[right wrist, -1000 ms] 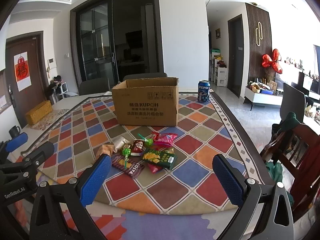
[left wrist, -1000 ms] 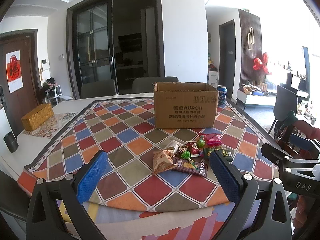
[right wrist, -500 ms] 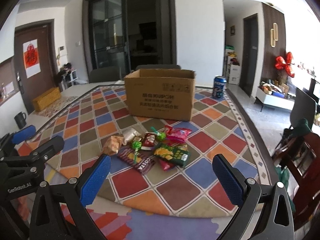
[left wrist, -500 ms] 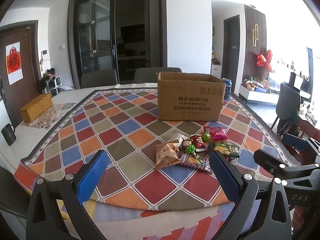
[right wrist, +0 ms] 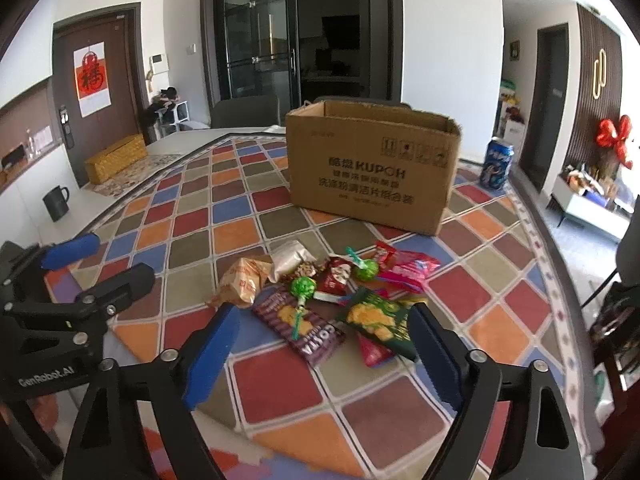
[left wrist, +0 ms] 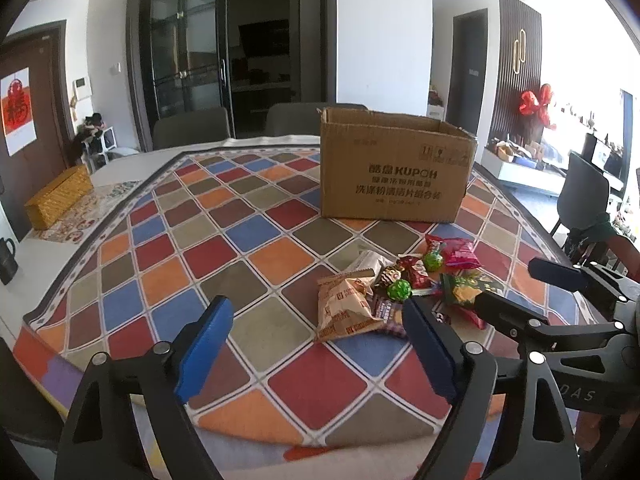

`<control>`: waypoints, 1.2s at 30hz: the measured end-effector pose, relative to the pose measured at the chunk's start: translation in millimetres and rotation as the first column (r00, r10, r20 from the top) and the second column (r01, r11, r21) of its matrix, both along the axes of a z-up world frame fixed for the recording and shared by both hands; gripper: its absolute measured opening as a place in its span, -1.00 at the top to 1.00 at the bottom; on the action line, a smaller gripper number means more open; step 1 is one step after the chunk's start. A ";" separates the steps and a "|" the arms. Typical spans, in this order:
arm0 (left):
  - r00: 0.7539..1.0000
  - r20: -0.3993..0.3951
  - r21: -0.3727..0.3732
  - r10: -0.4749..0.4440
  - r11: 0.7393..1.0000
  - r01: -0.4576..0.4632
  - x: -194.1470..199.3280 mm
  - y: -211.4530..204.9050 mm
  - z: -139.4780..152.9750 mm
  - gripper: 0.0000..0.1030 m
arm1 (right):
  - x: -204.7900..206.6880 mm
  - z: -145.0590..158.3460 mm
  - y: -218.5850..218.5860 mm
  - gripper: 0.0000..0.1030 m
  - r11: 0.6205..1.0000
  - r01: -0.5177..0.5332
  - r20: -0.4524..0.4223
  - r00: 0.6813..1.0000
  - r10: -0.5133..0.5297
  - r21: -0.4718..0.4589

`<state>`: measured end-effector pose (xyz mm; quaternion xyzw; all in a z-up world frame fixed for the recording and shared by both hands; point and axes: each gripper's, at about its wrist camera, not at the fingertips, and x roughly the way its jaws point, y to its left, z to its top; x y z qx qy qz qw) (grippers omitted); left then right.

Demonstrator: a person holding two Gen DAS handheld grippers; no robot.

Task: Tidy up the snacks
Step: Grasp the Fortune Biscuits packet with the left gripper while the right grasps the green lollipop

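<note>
A: Edges + clearance?
B: Snack pile [right wrist: 332, 292] sits mid-cloth, near side of the cardboard box [right wrist: 370, 164], apart from it. Box upright, top open, toward far end of the table [left wrist: 120, 162]. Bare checkered tablecloth [left wrist: 208, 240] to the left of the pile, plenty of room there. Blue can [right wrist: 496, 164] just right of the box, near the cloth border.
A: Grippers?
B: Left gripper [left wrist: 316, 344]: blue pads spread, jaws closing, nothing between them; tan packet [left wrist: 344, 310] lies just beyond, no contact. Right gripper [right wrist: 324, 350]: also spread + closing, nothing pinched; purple bar [right wrist: 302, 328] and green chip bag [right wrist: 378, 320] lie on the cloth past the tips. Both above the cloth's near edge, side by side.
A: Rest of the room?
B: Woven yellow box [left wrist: 60, 200] + black mug [right wrist: 56, 202] on the bare table at left. Chairs behind the table, dark glass doors beyond, red ornament [right wrist: 614, 140] at right.
</note>
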<state>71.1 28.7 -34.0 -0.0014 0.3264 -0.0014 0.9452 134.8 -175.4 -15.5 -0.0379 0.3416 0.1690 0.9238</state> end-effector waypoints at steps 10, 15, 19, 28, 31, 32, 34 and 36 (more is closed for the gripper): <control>0.993 -0.083 -0.037 -0.081 0.996 0.078 46.6 3.4 -24.5 -0.35 | 47.4 -29.4 14.9 -0.16 0.998 -0.042 -0.092 0.995 0.045 0.039; 0.983 -0.132 -0.086 -0.129 0.989 0.118 62.8 5.0 -37.3 -0.23 | 63.8 -42.5 24.2 0.05 0.996 -0.077 -0.128 0.988 0.082 0.044; 0.974 -0.161 -0.102 -0.157 0.985 0.142 73.5 3.9 -46.9 -0.16 | 73.8 -49.5 29.0 0.11 0.995 -0.094 -0.143 0.985 0.099 0.040; 0.959 -0.223 -0.169 -0.174 0.976 0.138 93.9 8.0 -65.7 -0.11 | 89.0 -61.3 34.5 0.25 0.993 -0.112 -0.177 0.977 0.117 0.043; 0.954 -0.244 -0.190 -0.172 0.974 0.127 98.0 9.5 -71.5 -0.07 | 92.3 -64.6 37.4 0.27 0.992 -0.119 -0.183 0.975 0.124 0.040; 0.953 -0.250 -0.197 -0.171 0.973 0.123 99.2 10.0 -73.4 -0.07 | 93.6 -66.0 38.3 0.29 0.992 -0.122 -0.185 0.974 0.127 0.039; 0.950 -0.259 -0.208 -0.171 0.971 0.118 101.4 10.6 -76.2 -0.06 | 95.6 -68.6 39.5 0.31 0.991 -0.125 -0.191 0.973 0.130 0.042; 0.947 -0.269 -0.218 -0.174 0.969 0.115 103.9 11.1 -79.0 -0.05 | 97.6 -70.4 40.4 0.34 0.991 -0.127 -0.197 0.971 0.134 0.046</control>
